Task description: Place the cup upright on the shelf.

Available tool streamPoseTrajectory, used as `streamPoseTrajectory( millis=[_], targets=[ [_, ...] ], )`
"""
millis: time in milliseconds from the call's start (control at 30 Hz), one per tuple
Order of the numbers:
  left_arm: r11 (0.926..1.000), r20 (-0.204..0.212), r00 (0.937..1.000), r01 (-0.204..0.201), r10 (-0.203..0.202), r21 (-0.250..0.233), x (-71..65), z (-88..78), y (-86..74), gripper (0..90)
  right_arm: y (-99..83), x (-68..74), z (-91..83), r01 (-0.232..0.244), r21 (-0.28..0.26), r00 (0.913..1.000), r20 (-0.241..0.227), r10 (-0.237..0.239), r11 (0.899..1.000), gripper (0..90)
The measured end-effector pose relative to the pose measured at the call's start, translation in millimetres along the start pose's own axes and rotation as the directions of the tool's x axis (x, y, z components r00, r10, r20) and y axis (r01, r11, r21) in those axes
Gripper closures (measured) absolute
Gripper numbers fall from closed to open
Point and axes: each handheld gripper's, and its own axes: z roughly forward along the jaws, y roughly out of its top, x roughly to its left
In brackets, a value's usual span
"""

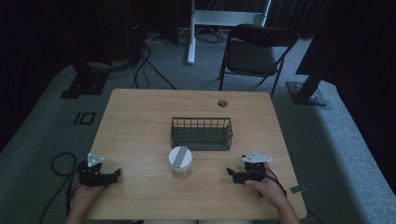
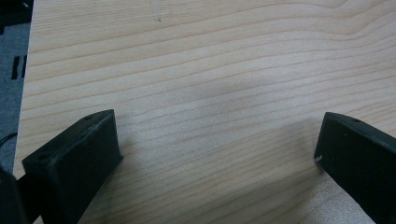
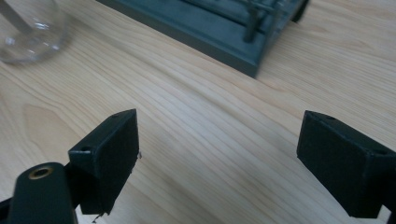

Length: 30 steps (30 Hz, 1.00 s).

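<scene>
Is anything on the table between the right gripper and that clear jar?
Nothing visible. Bare wood lies between the open right gripper and the jar; the wire basket sits farther back, off that line.

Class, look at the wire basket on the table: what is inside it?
The wire basket looks empty in the high view: its dark floor shows through the open top. The near wall's bars partly screen the front strip, so something small there cannot be ruled out.
</scene>
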Motion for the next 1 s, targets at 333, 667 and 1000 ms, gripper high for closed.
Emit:
streamPoseTrajectory(
  millis=[333, 667, 1000],
  targets=[
    [1.0000, 0.000, 1.0000, 0.000, 0.000, 0.000, 0.0, 0.0, 0.0, 0.2, 12.4, 20.7, 9.9, 0.049, -0.021, 0.9962, -0.071, -0.051, 0.999, 12.7],
    [1.0000, 0.000, 1.0000, 0.000, 0.000, 0.000, 0.0, 0.0, 0.0, 0.2, 21.5, 39.8, 20.1, 0.089, -0.039, 0.9864, -0.135, -0.094, 0.995, 12.8],
    [1.0000, 0.000, 1.0000, 0.000, 0.000, 0.000, 0.0, 0.0, 0.0, 0.2, 30.8, 63.3, 33.4, 0.127, -0.056, 0.9694, -0.204, -0.136, 0.990, 12.7]
  ],
)
